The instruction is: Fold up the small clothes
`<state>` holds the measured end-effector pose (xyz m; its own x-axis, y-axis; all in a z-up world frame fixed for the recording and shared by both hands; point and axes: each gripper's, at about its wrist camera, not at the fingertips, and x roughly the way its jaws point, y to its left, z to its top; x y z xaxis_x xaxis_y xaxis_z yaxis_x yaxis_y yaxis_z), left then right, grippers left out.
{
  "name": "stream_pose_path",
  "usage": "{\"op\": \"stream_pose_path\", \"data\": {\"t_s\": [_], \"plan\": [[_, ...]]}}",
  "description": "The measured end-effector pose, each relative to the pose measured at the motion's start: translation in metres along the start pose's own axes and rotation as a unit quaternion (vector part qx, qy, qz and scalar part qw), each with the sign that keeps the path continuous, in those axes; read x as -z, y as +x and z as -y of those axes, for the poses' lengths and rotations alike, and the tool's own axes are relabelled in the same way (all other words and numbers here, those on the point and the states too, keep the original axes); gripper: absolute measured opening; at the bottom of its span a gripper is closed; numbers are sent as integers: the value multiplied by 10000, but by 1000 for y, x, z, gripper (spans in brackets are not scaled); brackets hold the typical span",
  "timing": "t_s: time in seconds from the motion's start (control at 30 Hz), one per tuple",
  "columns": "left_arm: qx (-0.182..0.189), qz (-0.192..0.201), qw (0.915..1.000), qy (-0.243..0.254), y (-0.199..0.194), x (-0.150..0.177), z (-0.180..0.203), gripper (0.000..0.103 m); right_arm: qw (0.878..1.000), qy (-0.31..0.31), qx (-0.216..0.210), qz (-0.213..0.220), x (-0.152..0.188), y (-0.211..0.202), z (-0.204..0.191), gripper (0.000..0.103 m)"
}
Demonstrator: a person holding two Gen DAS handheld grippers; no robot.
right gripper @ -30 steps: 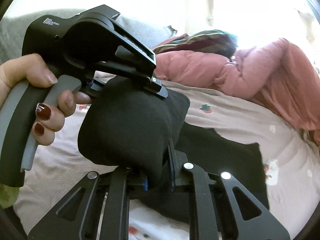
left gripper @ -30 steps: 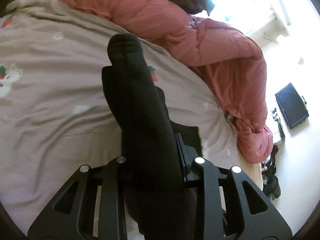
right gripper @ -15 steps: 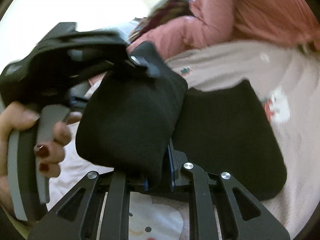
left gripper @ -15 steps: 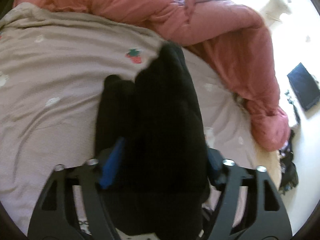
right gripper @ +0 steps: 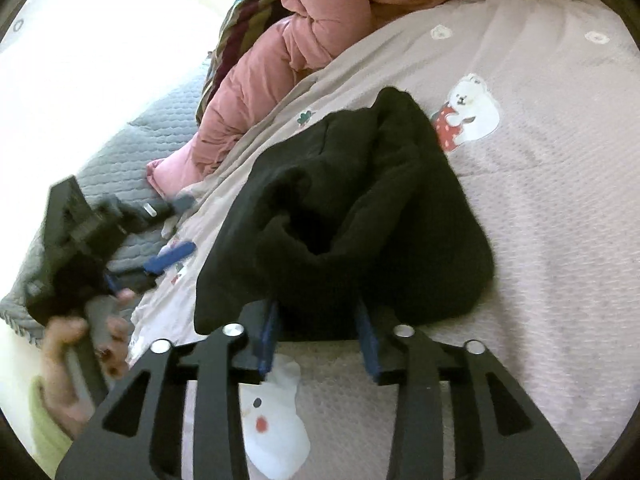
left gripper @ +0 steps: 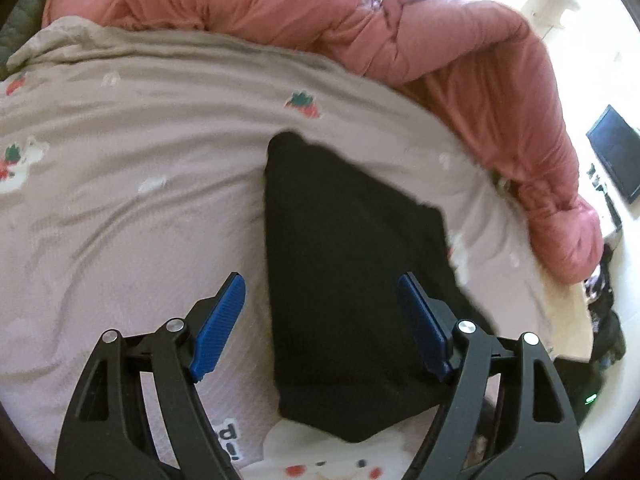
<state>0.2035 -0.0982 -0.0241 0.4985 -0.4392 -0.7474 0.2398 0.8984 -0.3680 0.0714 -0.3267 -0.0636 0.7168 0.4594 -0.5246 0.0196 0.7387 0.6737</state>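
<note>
Bedroom scene: grey bedsheet (left gripper: 120, 208) with bear prints, pink duvet (left gripper: 460, 60) bunched behind. Left gripper (left gripper: 320, 320), clamped on the black garment (left gripper: 344, 264) a second ago, now stands spread wide; cloth lies released on the sheet. Right gripper (right gripper: 318, 328) part-open around the garment's near edge, fold apparently laid

The right claw (right gripper: 316, 340) has its blue pads (right gripper: 267, 336) parted around the near edge of a bunched black garment (right gripper: 360, 216), which lies just ahead of it on the bed (right gripper: 560, 200). Far to its left, blurred, a hand (right gripper: 76, 344) holds the left claw (right gripper: 168, 256) with its pads apart. Beyond the garment lies a pink quilt (right gripper: 280, 64).
</note>
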Motion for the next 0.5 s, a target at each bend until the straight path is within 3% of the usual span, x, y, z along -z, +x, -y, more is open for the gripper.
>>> {"op": "stream_pose_path", "data": {"t_s": [0.13, 0.17, 0.3, 0.5], "plan": [[-101, -148, 9996, 234, 11, 17, 3, 71, 9997, 87, -205, -41, -3, -7, 2, 56], [-164, -140, 9992, 333, 13, 21, 5, 71, 9998, 53, -185, -15, -4, -9, 1, 63], [-204, -55, 9990, 395, 11, 27, 5, 71, 9999, 63, -142, 37, -17, -8, 0, 76], [-270, -20, 9980, 569, 5, 29, 8, 71, 9989, 303, -121, -346, -39, 13, 8, 78]]}}
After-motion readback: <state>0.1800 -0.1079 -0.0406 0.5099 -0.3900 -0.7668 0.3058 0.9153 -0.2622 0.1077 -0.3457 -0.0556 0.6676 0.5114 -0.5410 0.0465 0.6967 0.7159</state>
